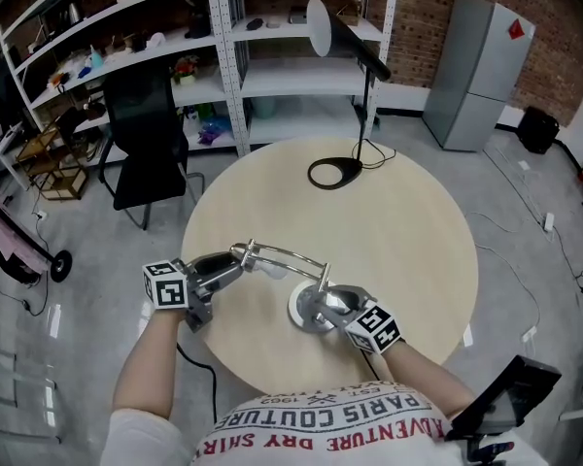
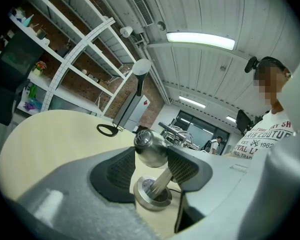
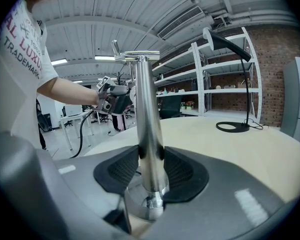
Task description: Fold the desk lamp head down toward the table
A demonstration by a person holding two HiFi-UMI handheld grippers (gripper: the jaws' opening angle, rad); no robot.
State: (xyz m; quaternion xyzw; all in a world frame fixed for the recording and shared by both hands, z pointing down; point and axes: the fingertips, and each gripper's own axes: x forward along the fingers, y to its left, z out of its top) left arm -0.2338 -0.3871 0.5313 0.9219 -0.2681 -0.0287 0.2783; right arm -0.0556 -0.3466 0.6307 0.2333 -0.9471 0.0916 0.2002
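At the left, the left gripper (image 2: 151, 165) points nearly level across the table (image 1: 408, 241). Its pads pinch the round metal head (image 2: 150, 147) of the silver lamp (image 1: 290, 272), one on each side. Taking the head itself, rather than the arm, looks meant to give direct control of the part that must swing down. The head sits above the table, out to the left of the base (image 1: 307, 313), at the end of the thin curved arm (image 1: 287, 254).

To the right, the right gripper (image 3: 150, 165) angles downward and is clamped on the upright post (image 3: 146, 114) just above the base. Its job is probably to pin the lamp in place, so the base neither slides nor tips while the head is pressed down. The whole lamp stands at the near edge of the table, close to the person.

Far across the table stands a black lamp (image 1: 355, 51), well apart from both grippers.
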